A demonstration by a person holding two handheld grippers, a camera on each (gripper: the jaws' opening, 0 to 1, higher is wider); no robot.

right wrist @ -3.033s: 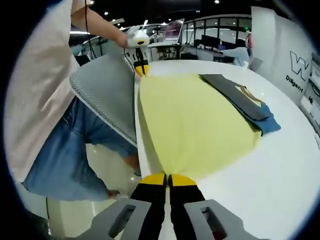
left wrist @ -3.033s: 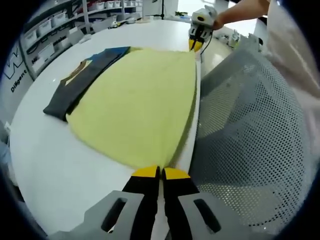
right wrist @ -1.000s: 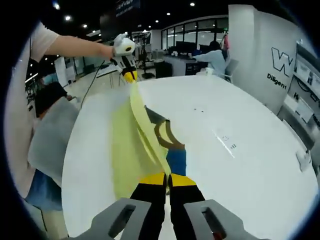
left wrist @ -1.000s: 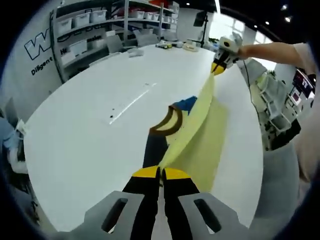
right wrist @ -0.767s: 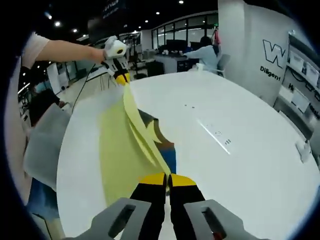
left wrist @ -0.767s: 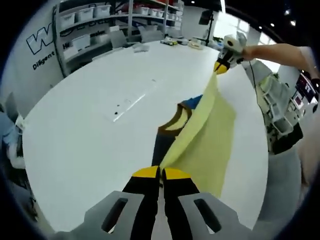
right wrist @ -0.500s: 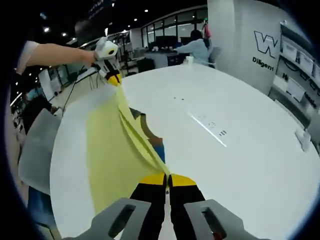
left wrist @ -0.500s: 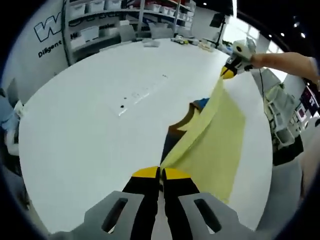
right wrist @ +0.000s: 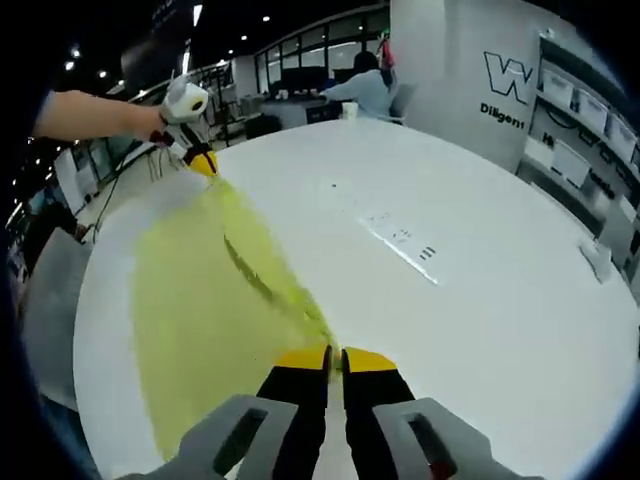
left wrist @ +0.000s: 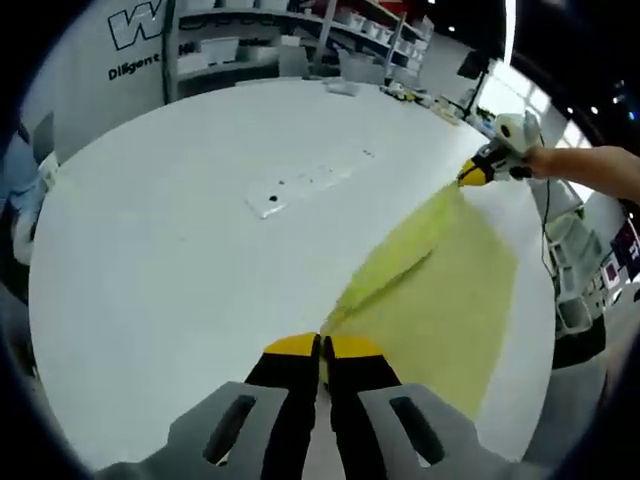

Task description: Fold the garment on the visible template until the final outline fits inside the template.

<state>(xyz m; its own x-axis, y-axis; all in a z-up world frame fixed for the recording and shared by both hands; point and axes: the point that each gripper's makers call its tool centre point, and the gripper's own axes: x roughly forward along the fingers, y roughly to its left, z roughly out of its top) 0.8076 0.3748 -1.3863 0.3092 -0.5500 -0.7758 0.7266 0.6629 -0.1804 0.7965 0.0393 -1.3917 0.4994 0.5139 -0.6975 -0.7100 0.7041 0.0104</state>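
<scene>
Over the white counter [left wrist: 180, 230], you've swung the yellow garment [left wrist: 450, 290] across, hiding the dark collar; both grippers' fingers [left wrist: 300, 350] [right wrist: 322, 362] pinch its edge.

I see a big white round desk [left wrist: 150, 250]. A yellow garment [left wrist: 450, 300] lies on it, spread out flat near the edge closest to me. One long side of the yellow garment is bunched into a raised fold. Farther out on the desk there is a line of small dark marks [left wrist: 310, 180] and a small white patch [left wrist: 270, 200]. In the right gripper view I see the same marks [right wrist: 400, 235] past the yellow cloth [right wrist: 200, 300].
</scene>
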